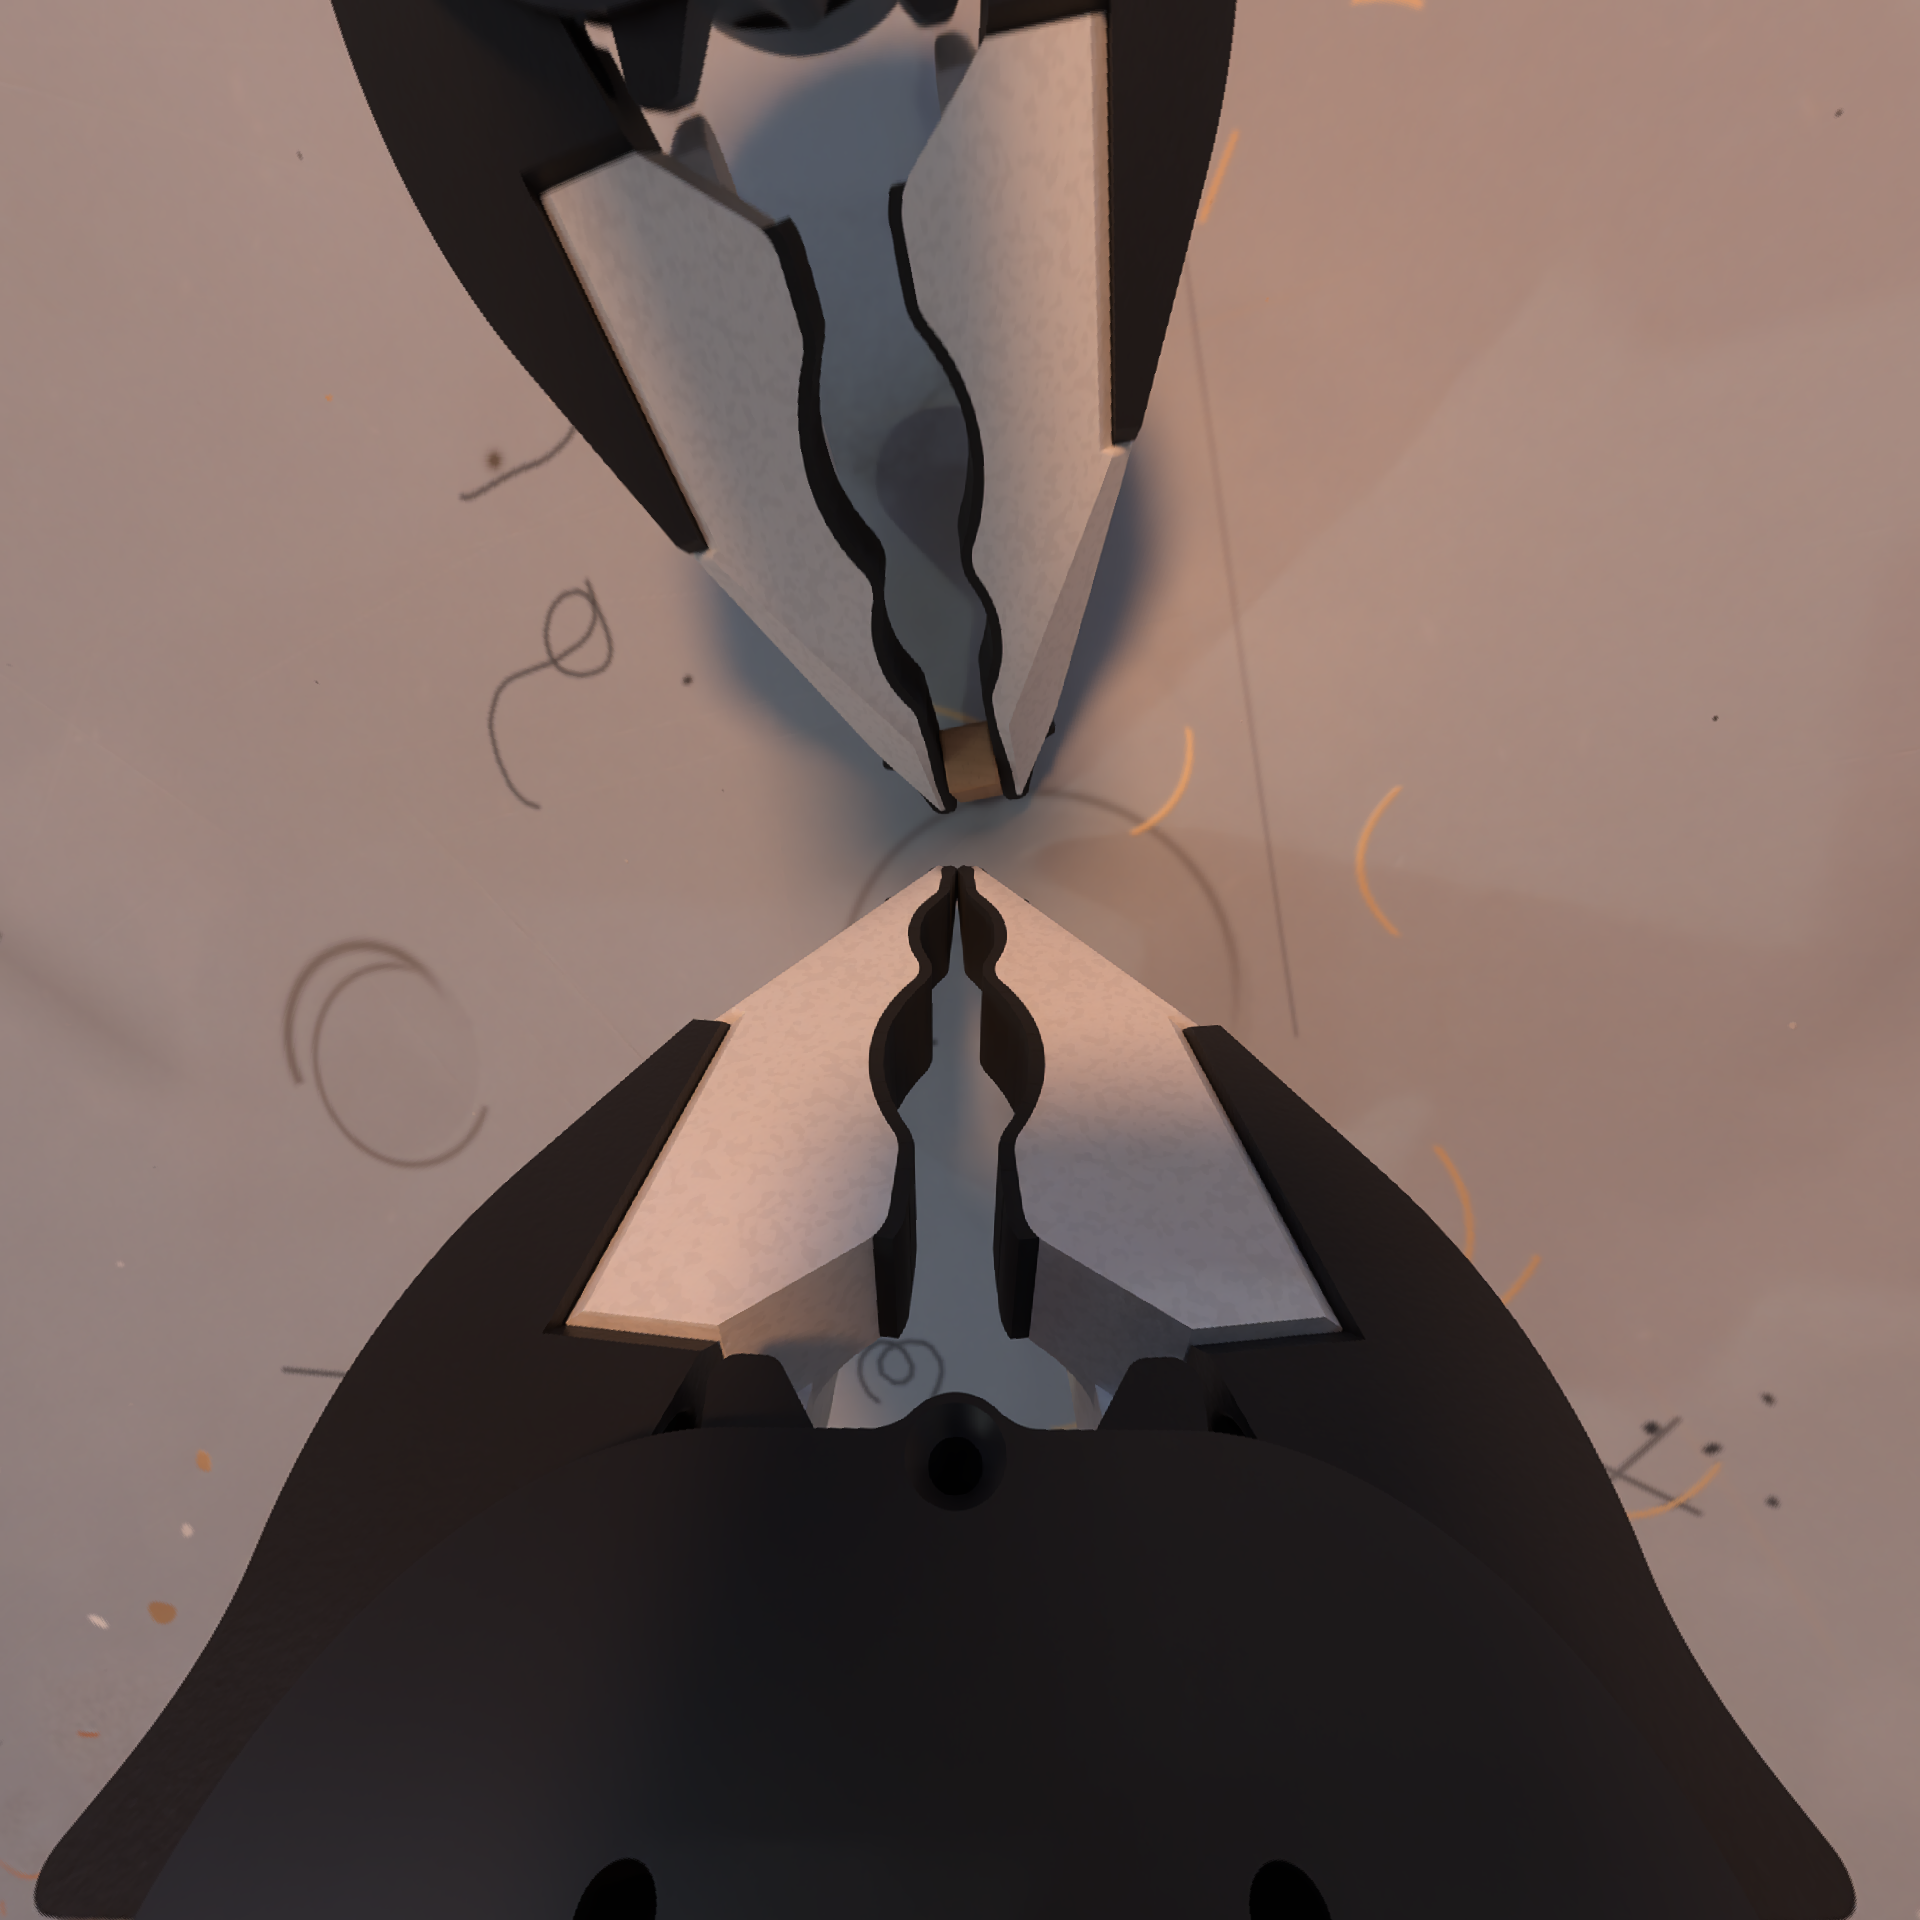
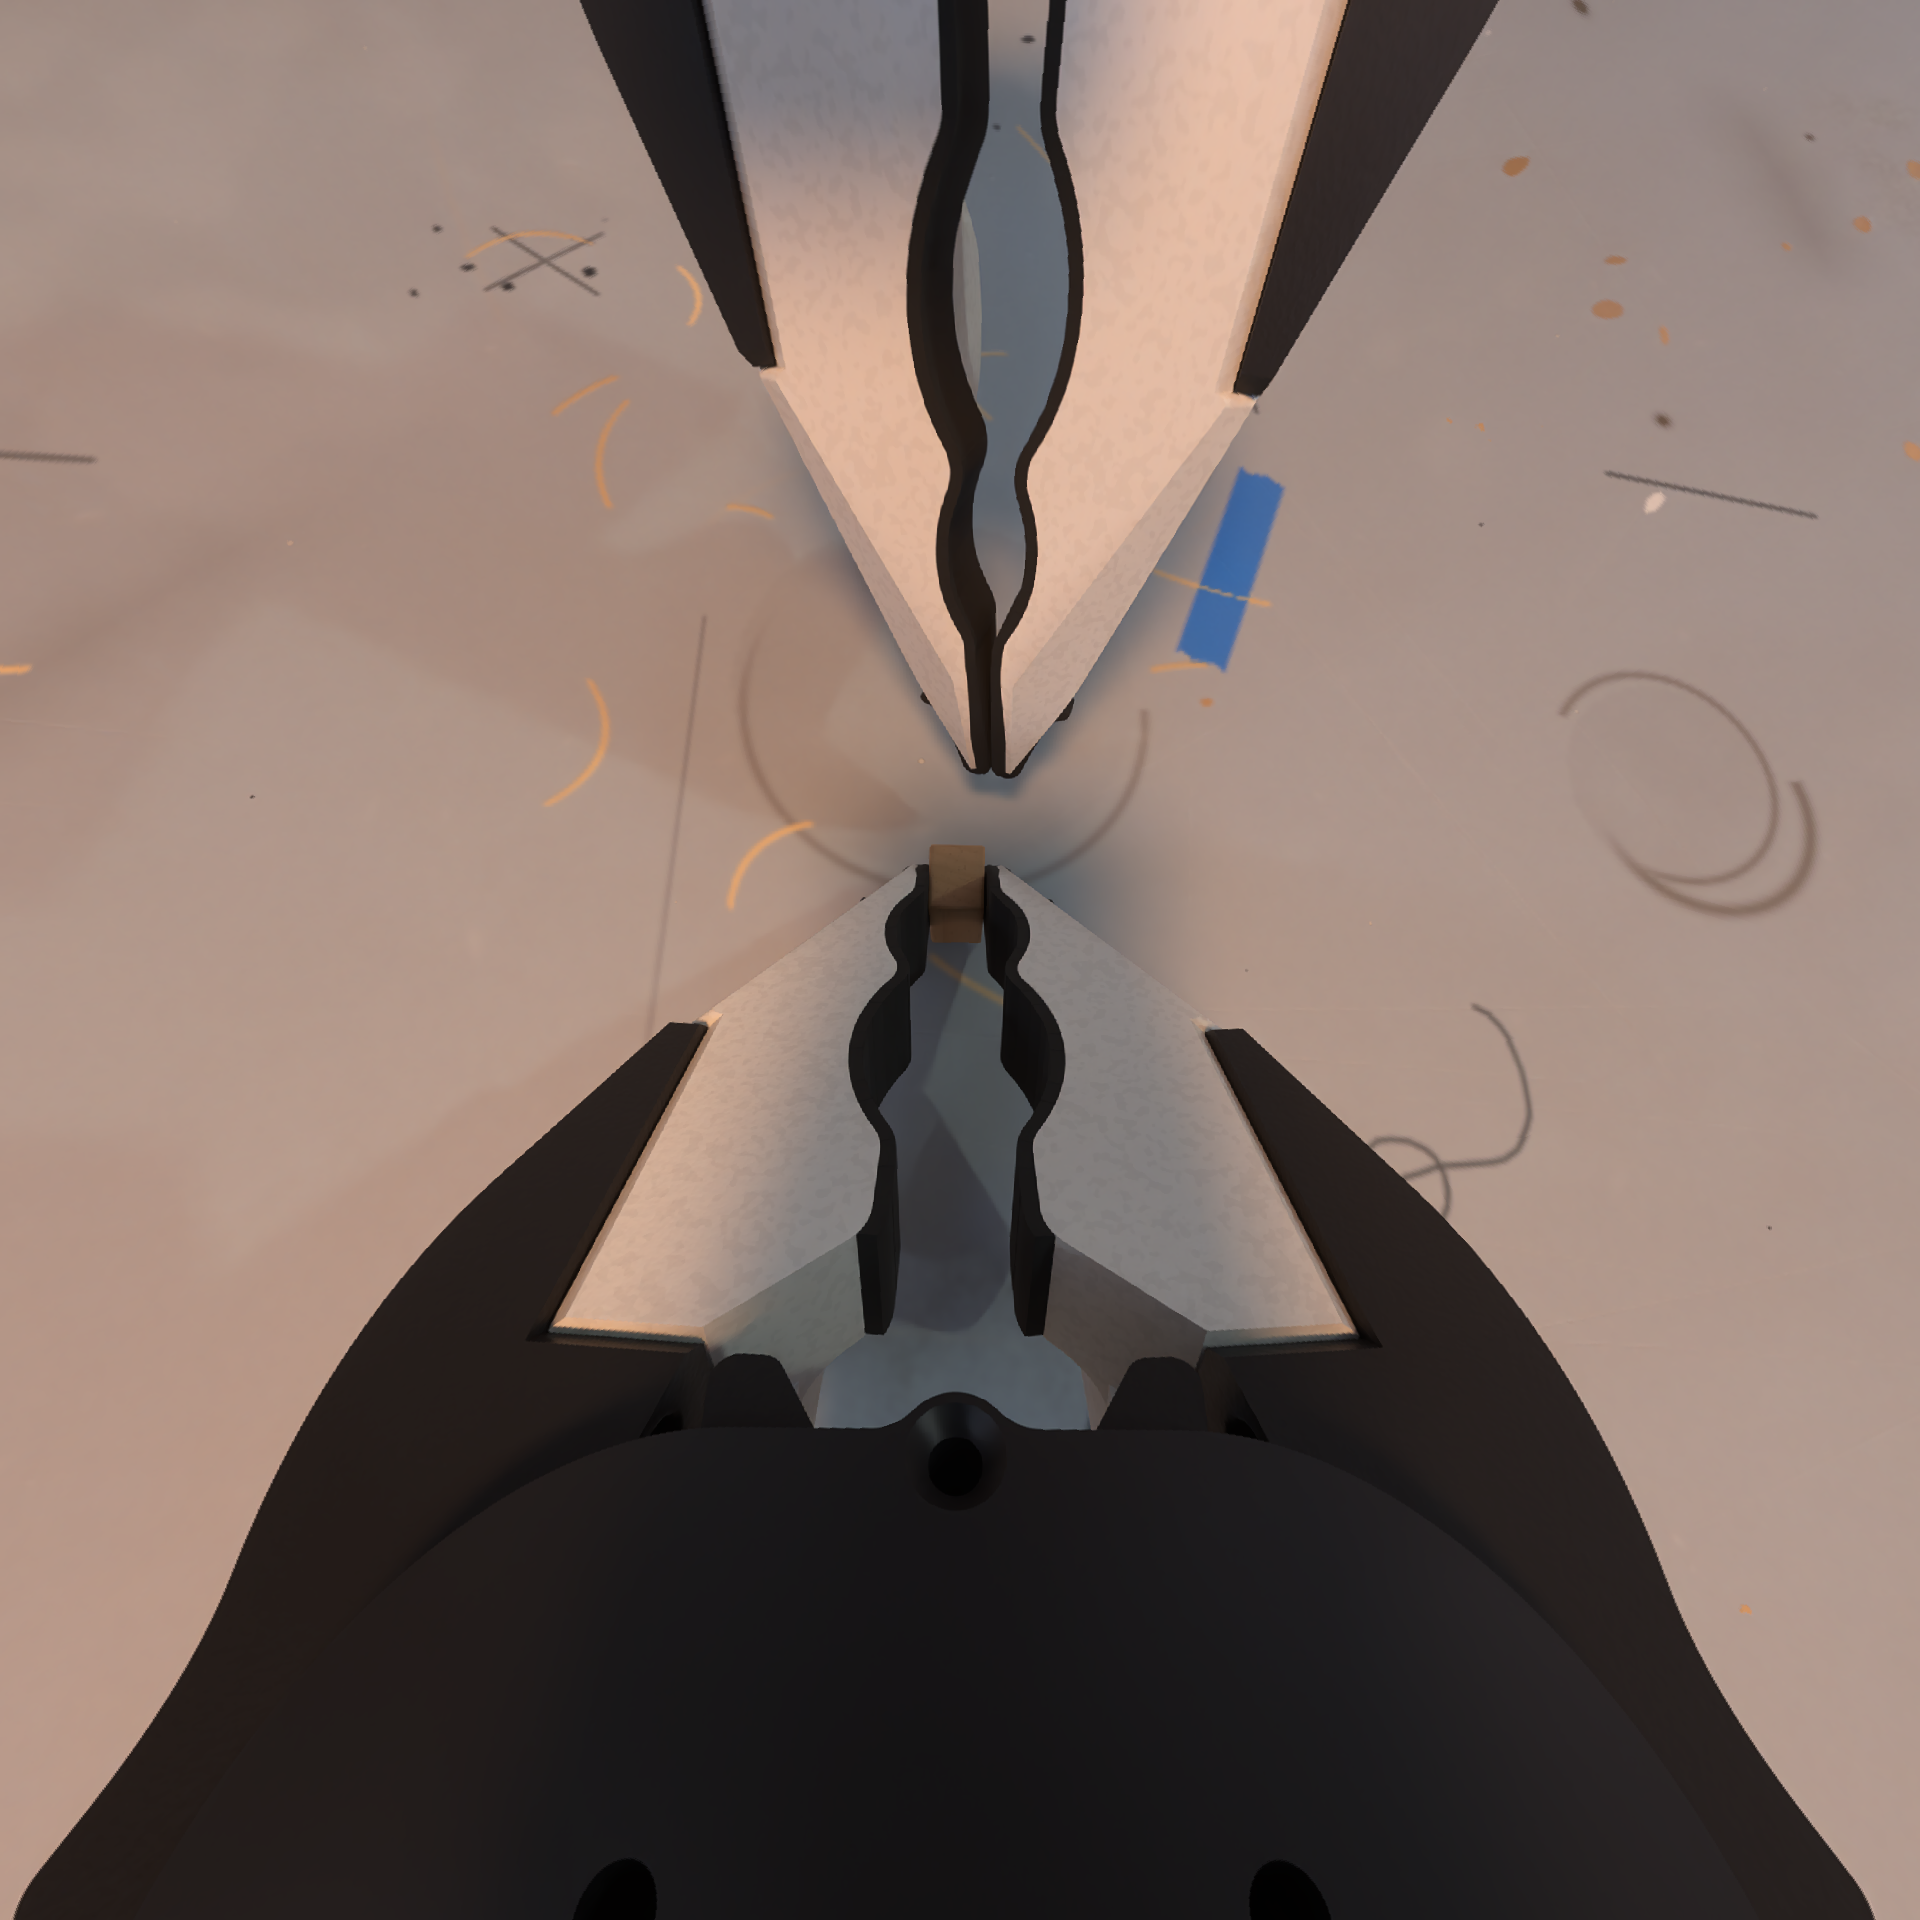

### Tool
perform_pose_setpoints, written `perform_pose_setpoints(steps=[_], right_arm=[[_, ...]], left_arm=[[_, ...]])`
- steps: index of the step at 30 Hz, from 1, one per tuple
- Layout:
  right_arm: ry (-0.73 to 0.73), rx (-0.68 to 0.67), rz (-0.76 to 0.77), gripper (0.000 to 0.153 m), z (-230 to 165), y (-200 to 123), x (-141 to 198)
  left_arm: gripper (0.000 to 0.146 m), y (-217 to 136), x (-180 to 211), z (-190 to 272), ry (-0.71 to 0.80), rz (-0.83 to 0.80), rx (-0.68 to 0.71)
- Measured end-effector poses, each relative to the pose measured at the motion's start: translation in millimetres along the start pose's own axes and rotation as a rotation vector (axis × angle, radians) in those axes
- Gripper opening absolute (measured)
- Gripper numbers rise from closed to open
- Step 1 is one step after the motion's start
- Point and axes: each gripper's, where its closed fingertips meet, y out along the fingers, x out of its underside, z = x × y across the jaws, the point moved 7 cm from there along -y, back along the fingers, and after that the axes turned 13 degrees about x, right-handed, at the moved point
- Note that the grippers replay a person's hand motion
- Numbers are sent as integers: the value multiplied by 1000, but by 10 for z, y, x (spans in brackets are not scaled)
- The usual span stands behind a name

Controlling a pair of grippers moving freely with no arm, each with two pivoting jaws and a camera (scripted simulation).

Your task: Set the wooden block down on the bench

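Note:
A small tan wooden block (image 2: 956, 891) sits clamped between the fingertips of my right gripper (image 2: 956, 881), just above the bench (image 2: 312, 987). The same block (image 1: 967, 764) shows in the left wrist view, held at the tips of the right gripper (image 1: 971, 795), which points toward me from the top. My left gripper (image 1: 957, 875) is shut and empty, tip to tip with the right one across a small gap. In the right wrist view the left gripper (image 2: 985, 767) comes down from the top, shut.
The bench is a pale beige-grey surface marked with pencil scribbles, ring stains (image 2: 1704, 800) and orange arcs. A strip of blue tape (image 2: 1231, 566) lies on it beside the left gripper's finger.

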Motion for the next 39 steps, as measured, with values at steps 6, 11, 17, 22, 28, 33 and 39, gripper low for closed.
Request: perform_pose_setpoints(steps=[6, 11, 17, 22, 28, 33, 39], right_arm=[[7, -6, -2, 9, 4, 2, 0], [5, -5, -2, 9, 3, 1, 0], [6, -5, -2, 9, 3, 0, -1], [3, -3, -1, 9, 1, -1, -1], [-11, 13, 3, 9, -9, -4, -2], [-16, 18, 4, 9, -11, -4, -2], [-27, 34, 7, 9, -21, -6, -3]], left_arm=[[0, 4, -51, 12, 29, -15, 9], [0, 24, -17, 11, 35, -79, 6], [0, -12, -9, 29, 35, -56, -13], [0, -87, 25, 86, -9, -38, -36], [2, -75, 1, 551, -108, 200, 55], [10, 124, 1, 761, -175, 228, 26], [6, 263, -18, 805, -216, 241, 1]])
